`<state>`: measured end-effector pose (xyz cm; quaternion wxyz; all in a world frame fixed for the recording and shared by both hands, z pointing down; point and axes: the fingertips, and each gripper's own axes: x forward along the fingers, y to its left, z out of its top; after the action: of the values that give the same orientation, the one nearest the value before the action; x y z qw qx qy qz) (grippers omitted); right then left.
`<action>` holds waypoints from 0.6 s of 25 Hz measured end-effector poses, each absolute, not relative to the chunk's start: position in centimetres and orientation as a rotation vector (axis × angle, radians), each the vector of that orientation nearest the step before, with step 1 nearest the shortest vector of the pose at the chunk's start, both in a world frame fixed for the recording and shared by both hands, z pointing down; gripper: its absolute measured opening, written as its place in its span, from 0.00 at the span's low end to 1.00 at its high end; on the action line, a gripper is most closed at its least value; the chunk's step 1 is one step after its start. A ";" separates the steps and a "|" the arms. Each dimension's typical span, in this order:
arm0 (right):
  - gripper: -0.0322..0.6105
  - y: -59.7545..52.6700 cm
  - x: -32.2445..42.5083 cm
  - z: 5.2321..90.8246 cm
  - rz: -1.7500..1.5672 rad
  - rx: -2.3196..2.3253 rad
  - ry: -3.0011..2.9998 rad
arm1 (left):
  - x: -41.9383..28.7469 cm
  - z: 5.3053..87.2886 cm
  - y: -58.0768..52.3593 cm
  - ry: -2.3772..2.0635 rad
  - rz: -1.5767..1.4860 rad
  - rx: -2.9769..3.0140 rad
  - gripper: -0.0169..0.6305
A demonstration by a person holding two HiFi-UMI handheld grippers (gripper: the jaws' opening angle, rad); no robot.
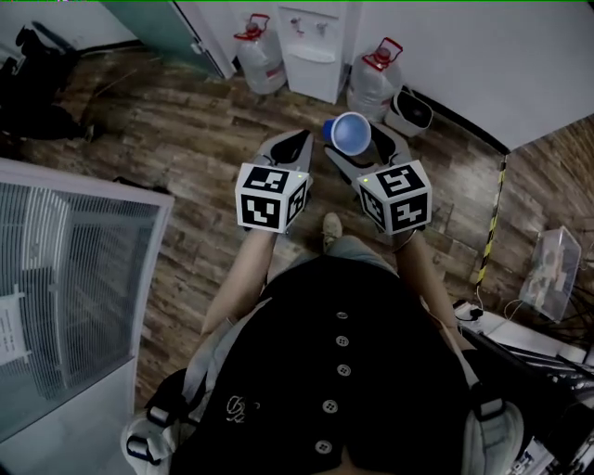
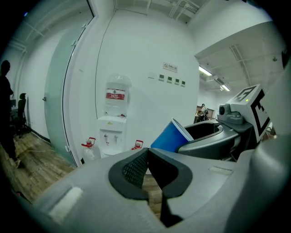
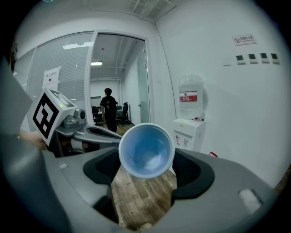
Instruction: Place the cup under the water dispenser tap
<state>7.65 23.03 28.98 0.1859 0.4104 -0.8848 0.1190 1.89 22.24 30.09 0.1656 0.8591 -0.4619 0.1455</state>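
Right gripper view: the cup (image 3: 146, 151) is clamped in the right gripper (image 3: 148, 169), mouth tilted backward, with the water dispenser (image 3: 187, 133) well apart ahead. The left gripper (image 2: 147, 157) is seen with jaws pressed together, empty.

Seeing wood-plank floor (image 1: 176, 111), white wall (image 1: 464, 56) at 12–2 o'clock, glass door (image 1: 153, 23) at 11, grilled cabinet (image 1: 65, 278) at 9.
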 end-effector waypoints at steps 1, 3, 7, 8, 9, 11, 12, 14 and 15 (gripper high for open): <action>0.60 21.9 7.7 29.0 0.332 1.148 -2.496 | 2.0 30.1 21.1 -1.320 0.414 2.445 0.03; 0.60 19.7 8.1 28.9 0.326 1.139 -2.498 | 2.4 30.1 18.9 -1.328 0.412 2.440 0.03; 0.60 15.8 8.9 28.9 0.323 1.127 -2.506 | 3.2 29.9 15.0 -1.349 0.401 2.432 0.03; 0.60 15.0 9.1 29.0 0.325 1.122 -2.509 | 3.4 30.0 14.3 -1.353 0.398 2.431 0.03; 0.60 14.3 9.2 29.1 0.329 1.115 -2.512 | 3.6 30.1 13.6 -1.355 0.396 2.428 0.03; 0.60 13.1 9.3 29.4 0.338 1.098 -2.519 | 3.8 30.5 12.5 -1.362 0.394 2.415 0.03; 0.60 12.5 9.4 29.6 0.341 1.089 -2.521 | 3.8 30.6 11.9 -1.367 0.394 2.406 0.03; 0.60 11.4 9.5 29.8 0.347 1.074 -2.521 | 3.9 30.8 10.9 -1.376 0.393 2.390 0.03; 0.60 10.9 9.5 30.0 0.351 1.067 -2.519 | 4.0 30.9 10.5 -1.379 0.392 2.384 0.03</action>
<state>9.55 10.87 29.97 0.1905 0.3797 -0.8966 0.1250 3.97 10.48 30.90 0.1790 0.8431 -0.4877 0.1387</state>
